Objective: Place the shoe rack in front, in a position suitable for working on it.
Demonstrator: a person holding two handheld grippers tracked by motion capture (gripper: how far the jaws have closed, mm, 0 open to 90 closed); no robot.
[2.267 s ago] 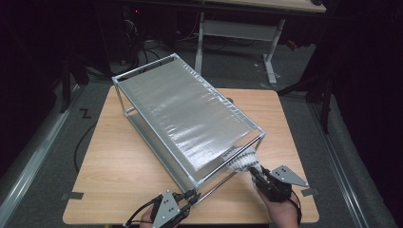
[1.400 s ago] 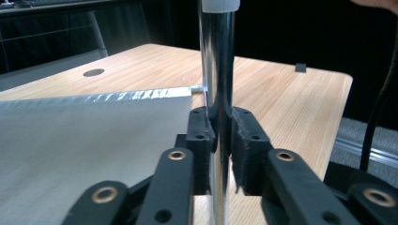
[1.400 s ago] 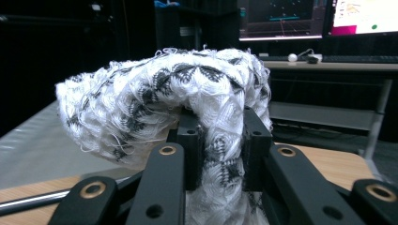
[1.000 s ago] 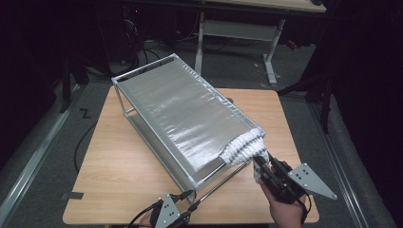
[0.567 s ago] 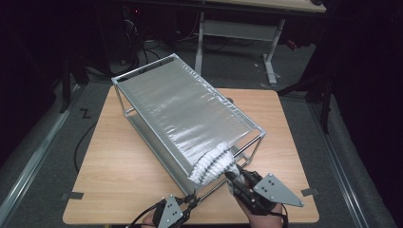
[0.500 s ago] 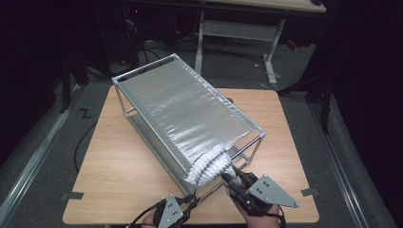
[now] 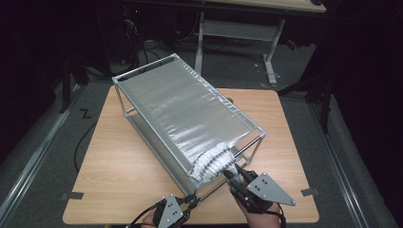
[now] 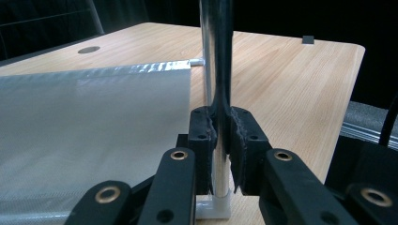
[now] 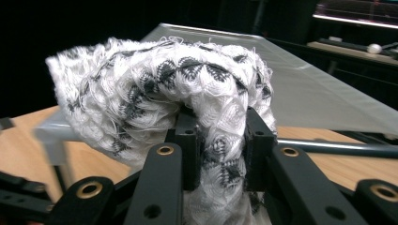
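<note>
A metal rack (image 7: 142,121) with a silver sheet (image 7: 185,114) stretched over its top stands slanted on the wooden table (image 7: 119,171). My left gripper (image 7: 192,202) is at the table's near edge, shut on a shiny tube of the rack (image 8: 216,56) just above a white corner piece (image 8: 213,206). My right gripper (image 7: 230,175) is shut on a white-and-black knitted cloth (image 7: 214,164), which bunches over the near end of the sheet. In the right gripper view the cloth (image 9: 164,79) bulges over the gripper (image 9: 220,140) and hides the fingertips.
A second desk frame (image 7: 237,28) stands beyond the table. Grey tape tabs (image 7: 72,195) mark the table's near corners, and a round grommet (image 7: 229,100) sits behind the rack. Bare wood lies left of the rack. Dark floor with rails (image 7: 33,156) surrounds the table.
My right gripper has carried the cloth leftward, from beside the rack's near right corner onto the near end of the sheet. The left gripper has stayed at the rack's tube.
</note>
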